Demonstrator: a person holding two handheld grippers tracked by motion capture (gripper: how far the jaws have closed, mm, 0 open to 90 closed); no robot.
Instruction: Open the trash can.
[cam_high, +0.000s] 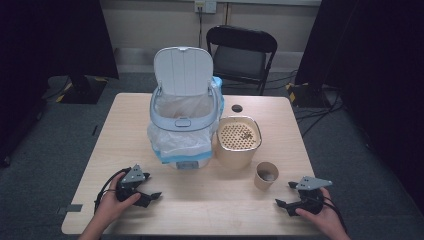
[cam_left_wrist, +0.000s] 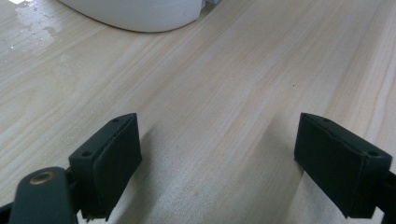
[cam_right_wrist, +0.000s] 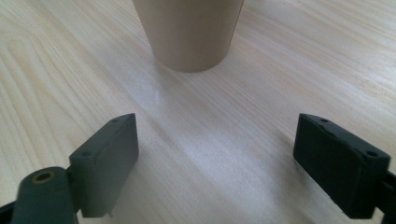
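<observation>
Tool-wise, both are sitting low on the bench (cam_high: 200, 200) near the front edge, one in each hand, and neither is gripping anything. The right tool (cam_high: 285, 194) is standing wide with bare wood between its jaws, and it's pointing straight at the cup (cam_right_wrist: 189, 32), which is standing upright just ahead of it. That lineup looks deliberate to me: the cup is the closest thing on that side, so I'm guessing it's the thing about to get picked up.

The left tool (cam_high: 152, 186) is also spread apart with nothing in it, aimed toward the base of the bin (cam_left_wrist: 135, 14). In the high view the bin (cam_high: 182, 125) is sitting mid-bench with its lid flipped up and a liner bag hanging over the rim, so it's ready to take stuff without anyone needing to open it.

Right beside the bin, the strainer pot (cam_high: 238, 140) is waiting with its perforated insert on top and a few dark bits lying on it. The cup (cam_high: 266, 175) is parked just in front of that pot, apart from it, with what looks like something in the bottom. My read: the cup's getting emptied over the strainer or the bin, and everything's clustered close so the pour is short.
</observation>
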